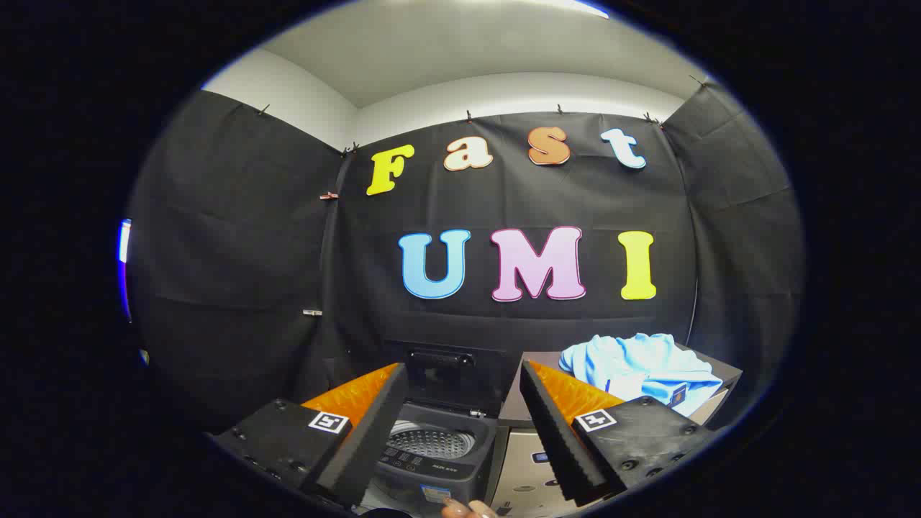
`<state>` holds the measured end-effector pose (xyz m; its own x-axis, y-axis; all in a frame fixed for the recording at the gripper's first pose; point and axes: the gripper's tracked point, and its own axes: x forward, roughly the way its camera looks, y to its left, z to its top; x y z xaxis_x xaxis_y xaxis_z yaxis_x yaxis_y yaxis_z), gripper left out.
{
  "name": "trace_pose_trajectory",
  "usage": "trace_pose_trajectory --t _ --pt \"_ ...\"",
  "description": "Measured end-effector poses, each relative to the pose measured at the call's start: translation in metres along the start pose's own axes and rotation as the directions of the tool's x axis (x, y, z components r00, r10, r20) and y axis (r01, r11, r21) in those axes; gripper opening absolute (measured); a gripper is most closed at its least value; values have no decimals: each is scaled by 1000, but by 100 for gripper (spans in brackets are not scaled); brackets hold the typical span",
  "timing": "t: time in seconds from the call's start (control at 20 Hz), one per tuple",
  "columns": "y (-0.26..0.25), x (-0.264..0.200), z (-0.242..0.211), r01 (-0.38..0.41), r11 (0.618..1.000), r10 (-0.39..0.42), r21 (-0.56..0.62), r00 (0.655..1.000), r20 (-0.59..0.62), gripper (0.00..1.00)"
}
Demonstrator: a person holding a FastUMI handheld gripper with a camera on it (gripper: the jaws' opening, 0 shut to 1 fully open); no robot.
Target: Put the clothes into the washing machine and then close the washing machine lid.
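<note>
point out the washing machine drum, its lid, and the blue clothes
drum (432,440): gripper view, between the open fingers, on the perforated inner wall.
lid (450,381): gripper view, on the raised panel's underside.
blue clothes (640,367): gripper view, beyond the right finger, mid-pile.

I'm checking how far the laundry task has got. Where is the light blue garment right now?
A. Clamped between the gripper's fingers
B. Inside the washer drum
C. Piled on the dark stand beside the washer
C: the light blue garment lies heaped on the dark stand beside the open washing machine, beyond the open, empty gripper.
</note>
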<state>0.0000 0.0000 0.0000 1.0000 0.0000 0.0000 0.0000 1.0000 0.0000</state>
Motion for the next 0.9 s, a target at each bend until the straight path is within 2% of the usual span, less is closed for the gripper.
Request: trace_pose_trajectory --t 0.9 --pt "-35 -16 12 100 995 -100 -22 995 32 98"
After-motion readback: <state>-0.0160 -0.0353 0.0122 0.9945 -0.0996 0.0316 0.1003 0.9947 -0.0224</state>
